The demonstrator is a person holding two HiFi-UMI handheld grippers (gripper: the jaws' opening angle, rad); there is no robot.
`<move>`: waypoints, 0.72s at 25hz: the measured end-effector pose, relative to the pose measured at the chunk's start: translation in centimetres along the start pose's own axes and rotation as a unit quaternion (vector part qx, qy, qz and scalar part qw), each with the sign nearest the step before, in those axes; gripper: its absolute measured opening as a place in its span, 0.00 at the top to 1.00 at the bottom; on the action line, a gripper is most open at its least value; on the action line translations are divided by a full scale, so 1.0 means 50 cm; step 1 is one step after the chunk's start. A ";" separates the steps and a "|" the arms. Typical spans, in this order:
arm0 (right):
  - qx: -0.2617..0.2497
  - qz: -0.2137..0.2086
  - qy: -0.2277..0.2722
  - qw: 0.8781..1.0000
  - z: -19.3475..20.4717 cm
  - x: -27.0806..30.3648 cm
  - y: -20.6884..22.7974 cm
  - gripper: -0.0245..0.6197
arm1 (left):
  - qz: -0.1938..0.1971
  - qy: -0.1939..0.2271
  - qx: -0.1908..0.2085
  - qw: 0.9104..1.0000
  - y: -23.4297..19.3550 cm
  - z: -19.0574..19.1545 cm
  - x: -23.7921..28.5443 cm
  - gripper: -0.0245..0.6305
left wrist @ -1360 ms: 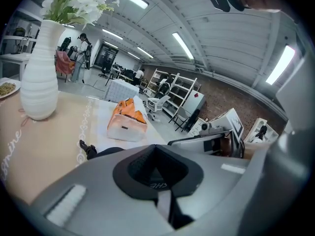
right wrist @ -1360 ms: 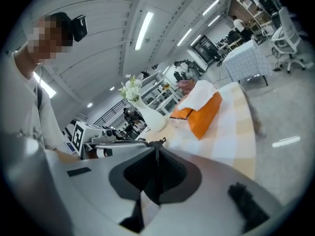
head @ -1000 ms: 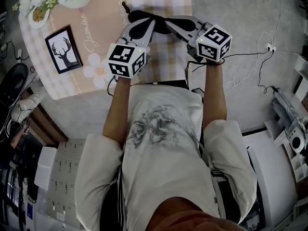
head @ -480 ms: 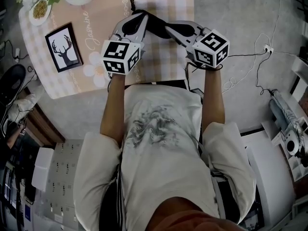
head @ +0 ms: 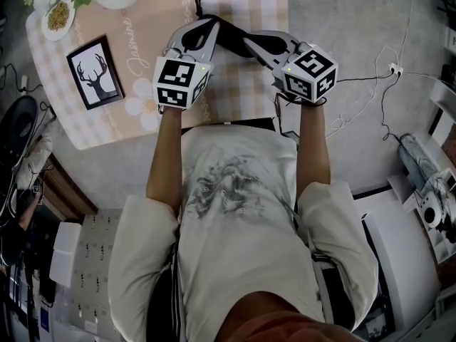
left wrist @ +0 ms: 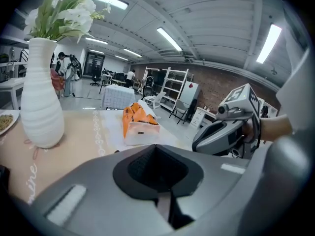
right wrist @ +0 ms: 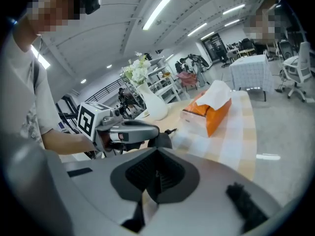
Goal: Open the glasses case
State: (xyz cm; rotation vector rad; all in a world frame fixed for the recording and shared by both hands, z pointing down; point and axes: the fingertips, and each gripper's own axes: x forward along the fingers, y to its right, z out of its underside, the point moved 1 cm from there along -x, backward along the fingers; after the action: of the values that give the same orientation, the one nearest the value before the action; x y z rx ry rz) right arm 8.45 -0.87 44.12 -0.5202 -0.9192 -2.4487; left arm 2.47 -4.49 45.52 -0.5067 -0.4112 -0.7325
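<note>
Table (head: 146, 84) is carrying a checked cloth (head: 246, 84). White vase (left wrist: 42, 100) is standing upright, holding flowers (left wrist: 66, 14). Plate (head: 58, 17) is sitting just beside it. Deer picture (head: 95, 72) is lying flat near the table's left edge. Orange pack (left wrist: 139, 124) is resting at the far edge. Cable (head: 377, 91) is trailing over the floor (head: 356, 34).

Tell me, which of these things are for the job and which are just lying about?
For the job: black glasses case; left gripper and right gripper, both shut.

Lying about: white ribbed vase of flowers; orange tissue pack; black-framed deer picture; white plate of food.
</note>
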 end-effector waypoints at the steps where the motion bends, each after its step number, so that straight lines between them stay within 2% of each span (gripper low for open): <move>1: -0.001 0.002 -0.002 1.000 -0.002 0.003 -0.001 0.94 | 0.002 0.000 0.001 1.000 0.000 0.000 -0.001 0.96; 10: 0.001 0.016 -0.009 1.000 -0.014 0.021 0.000 0.94 | 0.011 0.005 0.002 1.000 0.001 0.002 -0.004 0.96; 15: 0.004 0.005 0.005 1.000 -0.036 0.034 -0.008 0.94 | 0.016 0.005 0.003 1.000 0.003 0.002 -0.002 0.96; 18: -0.011 0.010 0.005 1.000 -0.053 0.044 -0.012 0.94 | 0.017 0.006 0.002 1.000 0.003 0.002 -0.002 0.96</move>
State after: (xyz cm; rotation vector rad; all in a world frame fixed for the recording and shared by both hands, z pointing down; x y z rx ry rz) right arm 5.83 -2.95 43.04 -0.5230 -0.8801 -2.4439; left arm 2.50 -4.31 45.50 -0.5038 -0.3928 -0.7022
